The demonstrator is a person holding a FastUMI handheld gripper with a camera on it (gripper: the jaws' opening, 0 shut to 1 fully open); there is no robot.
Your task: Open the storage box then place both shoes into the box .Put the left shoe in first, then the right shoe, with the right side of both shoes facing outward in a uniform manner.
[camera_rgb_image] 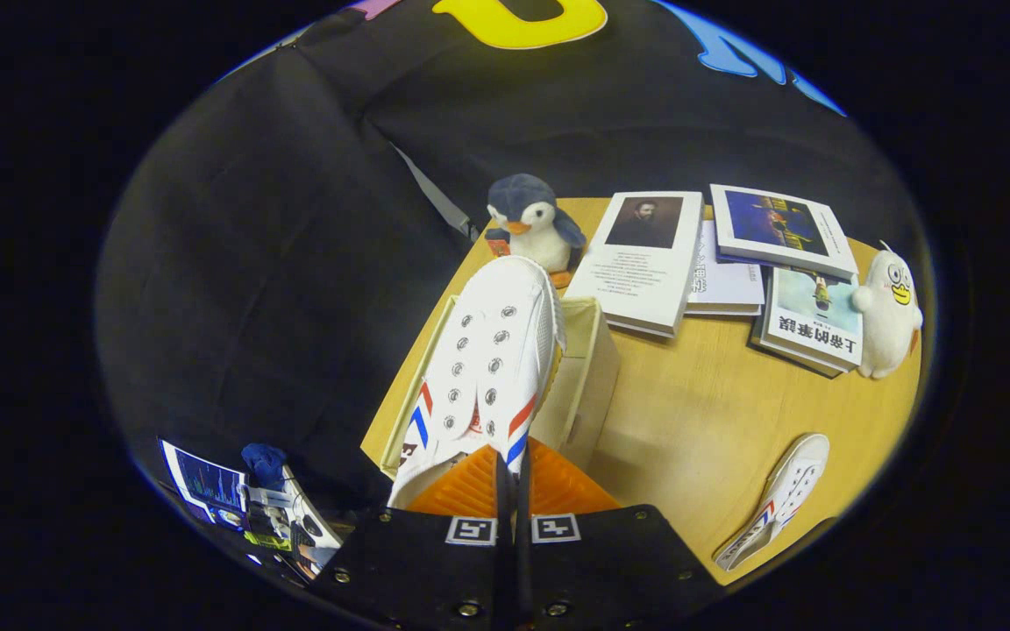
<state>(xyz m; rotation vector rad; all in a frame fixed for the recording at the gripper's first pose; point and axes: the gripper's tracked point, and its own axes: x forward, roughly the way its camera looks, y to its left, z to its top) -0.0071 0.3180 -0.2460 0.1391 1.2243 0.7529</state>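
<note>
- The claw (512, 491) sits nearest, its two fingers drawn almost together and pinching the heel end of a white canvas shoe with red and blue side stripes (483, 368).
- This held shoe points away from the claw, sole down and lace holes up, and hangs over the open top of a cream rectangular storage box (588, 368).
- The box stands on a light wooden surface (698, 412), close to its near left corner.
- To the right of the claw, a second white canvas shoe with the same stripes (777, 499) lies on the surface, well apart from the box.
- Beyond the box, a grey and white plush penguin (531, 223) stands upright at the far edge of the surface.
- Right of the penguin lie several paperback books (645, 263), some overlapping.
- A white plush duck with a yellow beak (889, 311) stands just beside the rightmost books.
</note>
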